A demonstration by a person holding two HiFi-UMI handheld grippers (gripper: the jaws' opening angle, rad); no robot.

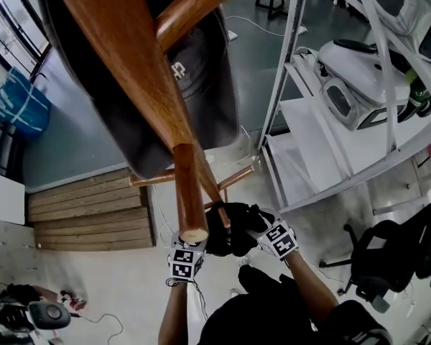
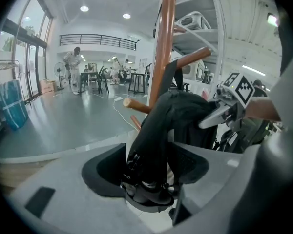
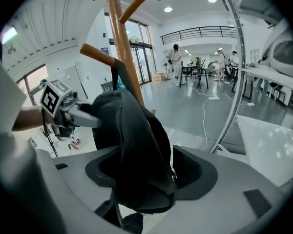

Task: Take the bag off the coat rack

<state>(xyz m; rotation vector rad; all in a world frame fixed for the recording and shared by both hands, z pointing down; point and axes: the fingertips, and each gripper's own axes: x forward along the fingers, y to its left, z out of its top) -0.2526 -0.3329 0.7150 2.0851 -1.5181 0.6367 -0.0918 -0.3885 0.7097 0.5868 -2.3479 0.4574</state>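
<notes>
A black bag (image 1: 230,239) hangs low on the wooden coat rack (image 1: 129,63), its strap (image 2: 173,69) running up to a peg (image 2: 193,57). My left gripper (image 1: 210,244) stands open on the bag's left side. In the left gripper view the bag (image 2: 168,116) fills the space between the left gripper's (image 2: 146,165) jaws. My right gripper (image 1: 248,233) is open on the bag's other side. Its own view shows the bag (image 3: 132,130) between the right gripper's (image 3: 146,169) jaws, hanging from a peg (image 3: 97,52). Each gripper appears in the other's view.
A large dark item (image 1: 197,70) hangs higher on the rack, close to my head. A metal shelf unit (image 1: 287,70) with white devices (image 1: 359,77) stands at right. Wooden steps (image 1: 93,210) lie at left and a black chair (image 1: 377,264) at lower right. People (image 2: 74,69) stand far off.
</notes>
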